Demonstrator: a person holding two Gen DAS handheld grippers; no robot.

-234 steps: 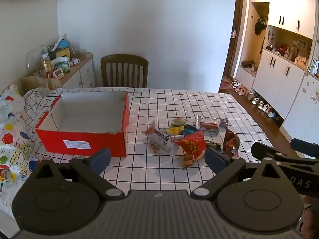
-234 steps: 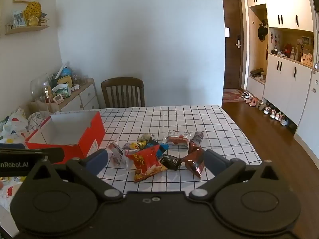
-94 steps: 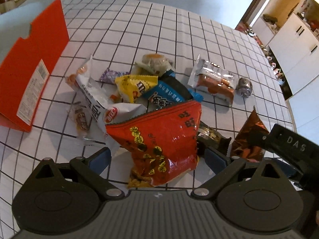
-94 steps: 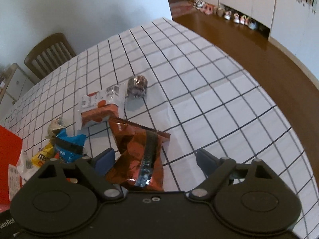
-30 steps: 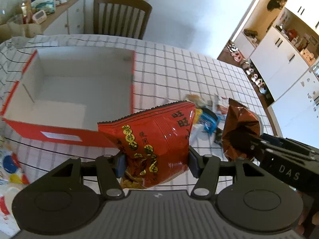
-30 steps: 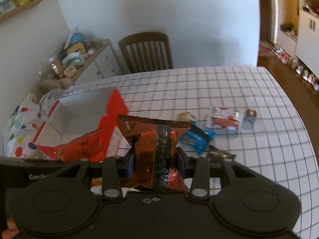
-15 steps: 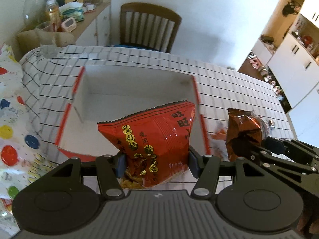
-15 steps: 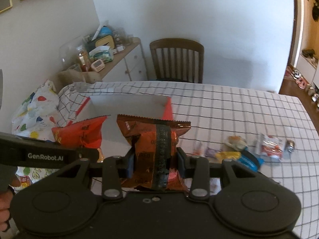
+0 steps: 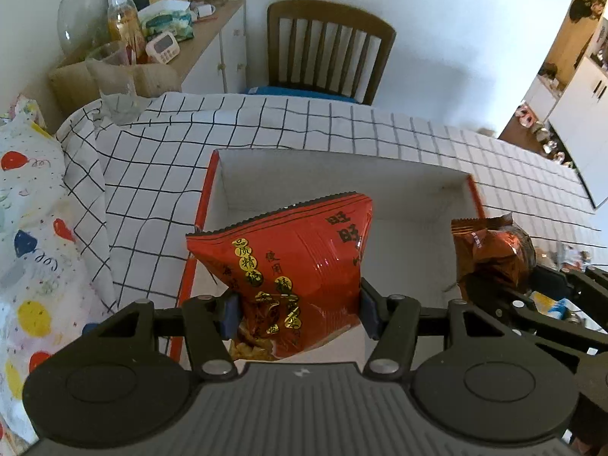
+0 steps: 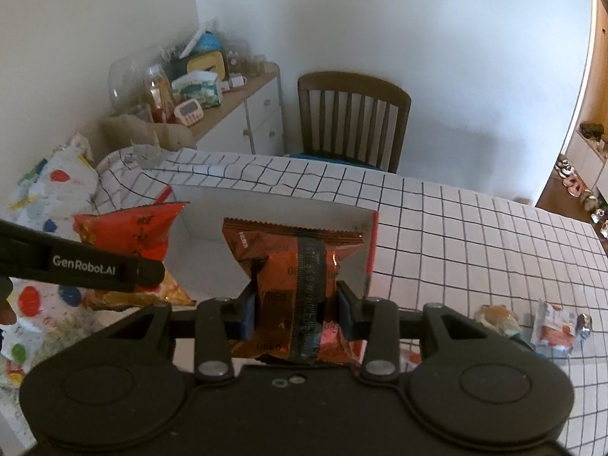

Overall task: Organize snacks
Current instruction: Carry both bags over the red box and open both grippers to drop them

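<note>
We have the left tongs clamped on the red snack bag, their blue pads pressing its lower sides at nine and three o'clock while the bag stands up from between them, its serrated top edge toward twelve. It hangs above the open red box, whose white inside fills the view behind it. The right tongs are closed on the brown cookie packet, gripping it across its lower half with the dark seam strip running upright between the pads; the packet's crimped top points to twelve, and it too is over the box, near the box's right wall. In the left wrist view, the brown packet shows at three o'clock of the red bag, apart from it. In the right wrist view, the red bag sits at nine o'clock of the packet. The box rests on the checked tabletop, and a few loose snacks lie on the cloth at four o'clock in the right view, well apart from the box.
</note>
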